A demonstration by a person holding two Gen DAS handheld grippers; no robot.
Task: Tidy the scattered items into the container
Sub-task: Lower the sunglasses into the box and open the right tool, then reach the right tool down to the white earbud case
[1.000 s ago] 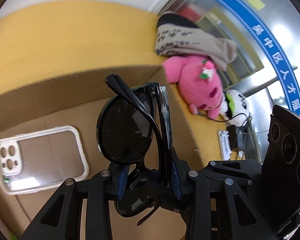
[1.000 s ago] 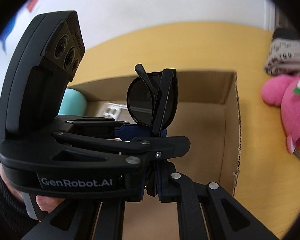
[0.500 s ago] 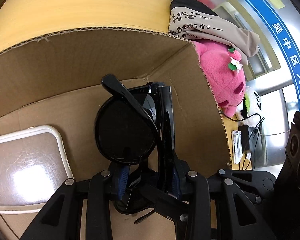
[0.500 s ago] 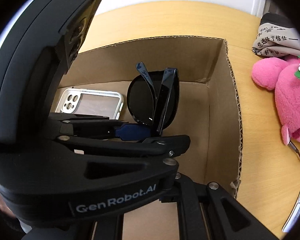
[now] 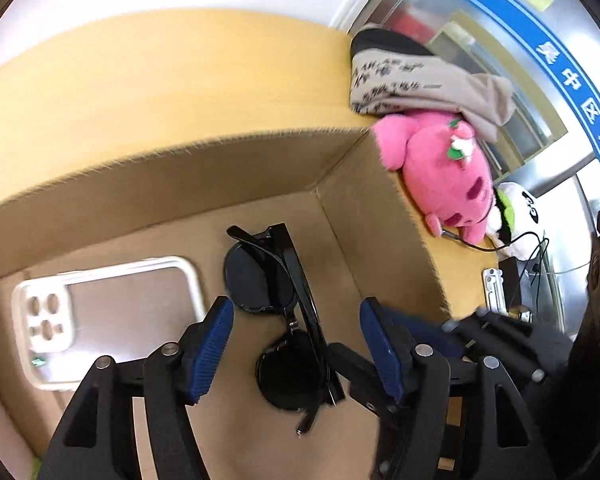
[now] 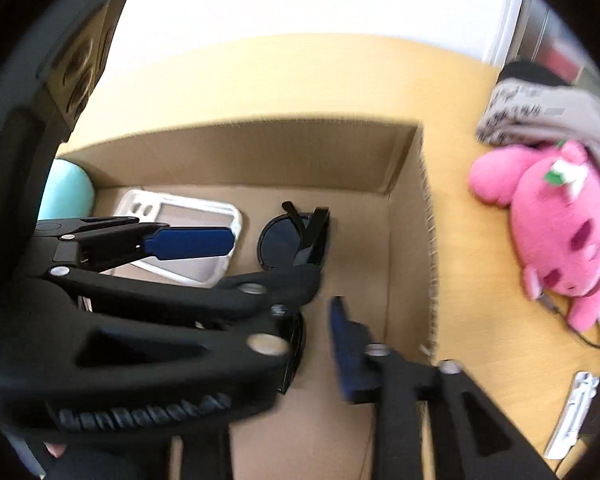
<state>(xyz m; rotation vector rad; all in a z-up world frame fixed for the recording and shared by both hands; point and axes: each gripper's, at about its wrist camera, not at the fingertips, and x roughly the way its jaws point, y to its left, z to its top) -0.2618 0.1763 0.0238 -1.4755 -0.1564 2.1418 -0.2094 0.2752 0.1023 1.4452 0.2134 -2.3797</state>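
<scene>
Left wrist view first: our left gripper (image 5: 296, 344) has its blue-padded fingers (image 5: 208, 350) spread wide, gripping nothing, and the folded glossy black plastic sunglasses (image 5: 284, 320) lie between them on the floor of the brown corrugated cardboard box (image 5: 204, 168), touching neither pad as far as we can tell. We'd judge the sunglasses light and stiff, slick on the frame, with lenses that scratch and thin temples that could snap, so the place to pinch them is across the folded frame at the bridge, not on a lens or a temple tip. Beside them, to the left, lies the clear phone case with a white rim (image 5: 108, 320), flat on the box floor; it looks light and bendy, best taken by its edge. From the right wrist view, our right gripper (image 6: 340, 344) sits low at the near side of the box, mostly masked by the left tool crossing in front; only one blue pad shows clearly, so we cannot tell whether it is spread or closed. Both tools point down and forward into the box, the left one over the sunglasses. Outside, on the yellow wooden tabletop (image 6: 300, 76), the pink plush toy (image 6: 560, 224) waits well apart from the box wall — soft, light, easy to squeeze anywhere on the body.
</scene>
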